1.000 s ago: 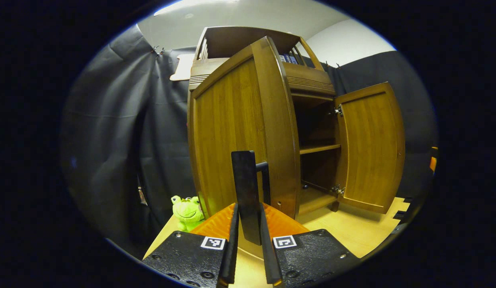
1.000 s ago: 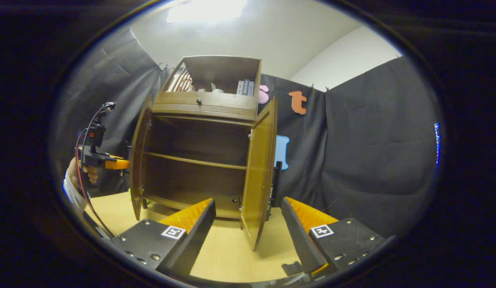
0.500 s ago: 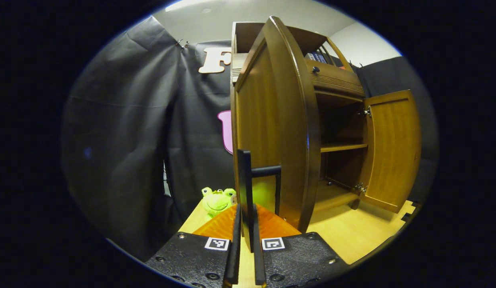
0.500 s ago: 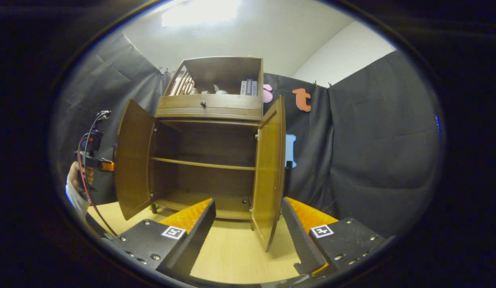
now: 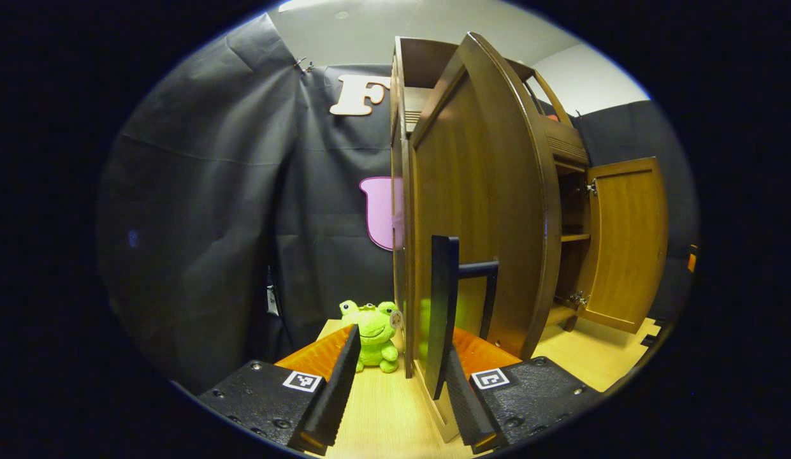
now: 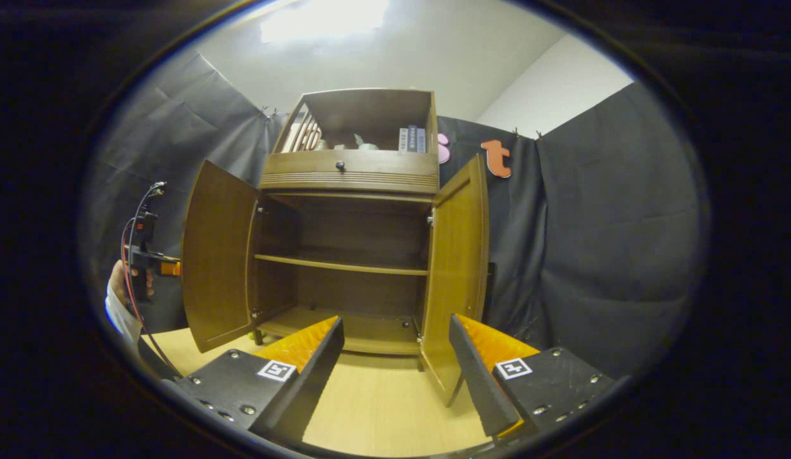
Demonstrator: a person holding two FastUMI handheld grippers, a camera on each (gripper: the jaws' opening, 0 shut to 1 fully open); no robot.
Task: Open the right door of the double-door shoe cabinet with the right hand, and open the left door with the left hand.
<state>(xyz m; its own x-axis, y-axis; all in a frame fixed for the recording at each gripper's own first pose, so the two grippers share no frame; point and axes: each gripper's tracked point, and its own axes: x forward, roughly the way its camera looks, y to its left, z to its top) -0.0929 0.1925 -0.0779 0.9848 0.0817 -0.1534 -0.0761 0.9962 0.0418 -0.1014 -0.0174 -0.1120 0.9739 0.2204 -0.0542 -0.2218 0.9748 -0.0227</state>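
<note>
Black cloth walls, pale wood tabletop [image 6: 382, 414]. Right gripper view, far left: a hand [image 6: 124, 284] holds the left gripper [image 5: 398, 395], fingers spread, black bar handle [image 5: 443, 306] between them, untouched by either. Plush green frog [image 5: 373, 328] sits just beside the left door [image 5: 478, 210]. Shoe cabinet [image 6: 354, 255]: glossy brown wood, curved doors, both swung open, one shelf inside. Right door [image 6: 459, 274] stands near the right gripper [image 6: 395, 363], jaws spread, holding nothing.

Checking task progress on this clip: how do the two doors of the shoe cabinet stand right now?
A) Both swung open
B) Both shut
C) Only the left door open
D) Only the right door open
A: in the right gripper view the left door and the right door both stand swung outward, baring the inner shelf.
</note>
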